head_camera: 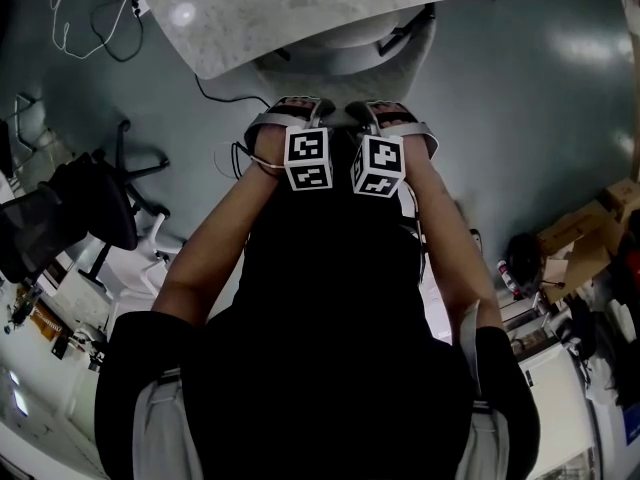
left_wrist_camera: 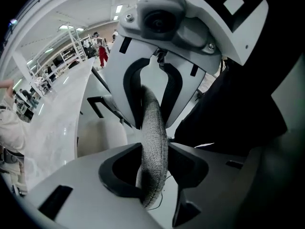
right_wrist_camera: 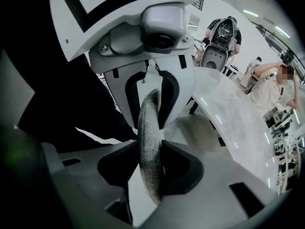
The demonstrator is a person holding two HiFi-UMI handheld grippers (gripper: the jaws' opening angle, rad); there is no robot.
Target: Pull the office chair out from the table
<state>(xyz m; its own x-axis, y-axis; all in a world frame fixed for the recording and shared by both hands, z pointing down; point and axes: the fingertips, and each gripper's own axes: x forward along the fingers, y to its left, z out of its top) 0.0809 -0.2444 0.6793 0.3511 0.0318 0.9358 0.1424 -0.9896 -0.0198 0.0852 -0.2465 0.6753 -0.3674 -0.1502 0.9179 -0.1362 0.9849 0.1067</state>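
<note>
The office chair [head_camera: 340, 46] is pale grey and sits tucked under the marble-look table [head_camera: 300, 8]. In the head view both of my grippers reach down side by side to the top of its backrest, left gripper [head_camera: 296, 106] and right gripper [head_camera: 386, 110]. In the left gripper view the left gripper [left_wrist_camera: 152, 137] has its jaws shut on the grey fabric rim of the backrest [left_wrist_camera: 155, 151]. The right gripper [right_wrist_camera: 151, 137] pinches the same rim [right_wrist_camera: 148, 175] in the right gripper view. The chair's seat [left_wrist_camera: 100, 137] shows below the tabletop [left_wrist_camera: 57, 123].
A black office chair [head_camera: 90, 208] stands on the floor at the left. Cables [head_camera: 90, 28] trail on the floor behind it. Cardboard boxes [head_camera: 580, 238] and clutter fill the right side. People stand far off beyond the table in both gripper views.
</note>
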